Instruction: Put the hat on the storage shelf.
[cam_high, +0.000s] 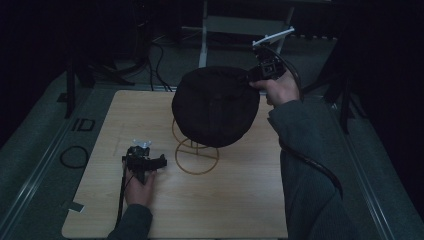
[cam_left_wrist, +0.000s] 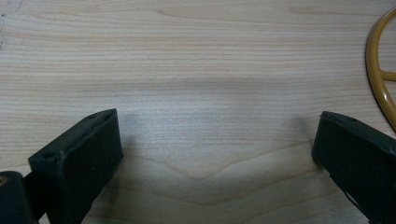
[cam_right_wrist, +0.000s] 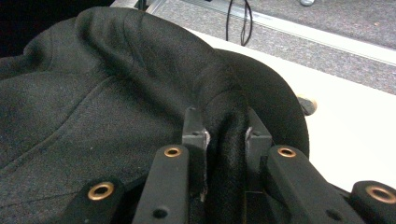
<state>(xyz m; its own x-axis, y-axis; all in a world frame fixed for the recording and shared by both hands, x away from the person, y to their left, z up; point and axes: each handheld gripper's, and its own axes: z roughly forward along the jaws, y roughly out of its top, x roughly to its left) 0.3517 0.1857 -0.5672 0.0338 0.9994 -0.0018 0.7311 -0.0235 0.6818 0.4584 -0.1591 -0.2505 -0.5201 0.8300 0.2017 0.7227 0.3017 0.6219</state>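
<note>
From the high view I see my right gripper (cam_high: 251, 79) up at the far right of the black cap (cam_high: 216, 106), with my right hand (cam_high: 281, 89) wrapped around its body. The right gripper view settles the grip: the two jaws are squeezed tight on a fold of the cap's brim (cam_right_wrist: 227, 140), and the dark fabric bulges up between them (the pads press in from both sides, so this is a real pinch, not a near miss). The rest of the cap spreads away to the left of that view, its seams showing faintly.

The cap sits over the top of a yellow wire stand (cam_high: 196, 156), well above the wooden table (cam_high: 240, 200); the stand's round base ring rests flat on the tabletop just below and in front of the cap.

My left gripper (cam_high: 145, 161) lies low near the table's left front part, my left hand (cam_high: 139, 187) behind it, and it is well apart from the cap. In the left gripper view its jaws stand wide, with nothing but bare wood grain between them, and an arc of the stand's ring curves in at the right edge (cam_left_wrist: 379, 79), near the right-hand jaw but not touching it. A black cable runs from that gripper back along my sleeve.
</note>
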